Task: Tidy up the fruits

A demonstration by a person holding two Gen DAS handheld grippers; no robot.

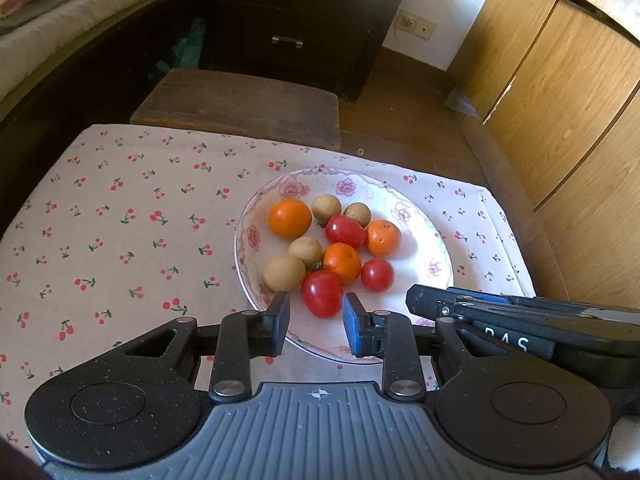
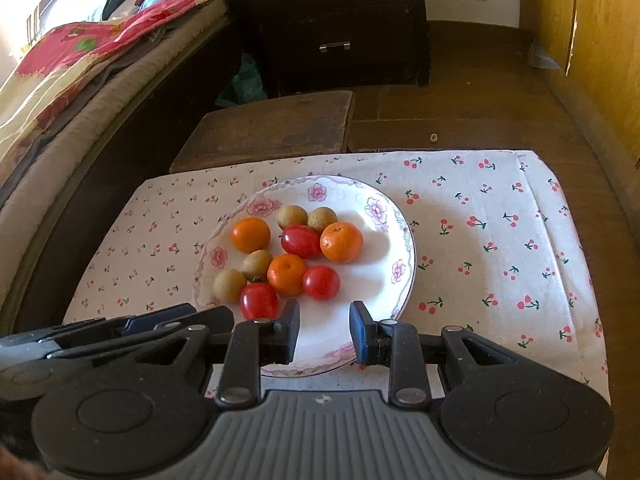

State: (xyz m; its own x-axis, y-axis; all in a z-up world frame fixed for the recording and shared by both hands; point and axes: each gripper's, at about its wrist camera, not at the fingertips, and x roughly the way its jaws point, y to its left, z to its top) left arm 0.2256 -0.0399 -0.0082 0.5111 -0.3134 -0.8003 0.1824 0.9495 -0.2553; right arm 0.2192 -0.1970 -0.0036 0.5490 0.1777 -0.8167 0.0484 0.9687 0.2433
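Your left gripper (image 1: 316,304) has its jaws drawn in narrow with nothing between the pads. Your right gripper (image 2: 325,312) is the same, pulled in close and empty. They sit side by side at the near edge of the white ceramic plate with pink and purple flowers round its rim (image 1: 424,224). The plate rests on the pale cloth printed with small red cherries (image 1: 120,220).

All the fruit lies on the plate, bunched toward its left half:
- three glossy red tomatoes
- three round orange mandarins
- four small tan-brown round fruits

From your left wrist, the nearest red tomato (image 1: 322,294) lies just ahead of the fingertips and in line with the gap between them. It is not gripped, and you cannot tell from either view how far above it the pads stand. One tan-brown fruit (image 1: 284,273) sits just beyond the left finger. A mandarin (image 1: 341,263) touches the tomato's far side.

From your right wrist, the gap frames bare white plate. Another red tomato (image 2: 321,282) lies just beyond it, slightly left of centre. The largest mandarin (image 2: 341,242) is farther back. Your left gripper's tips show low on the left, near the plate's rim.
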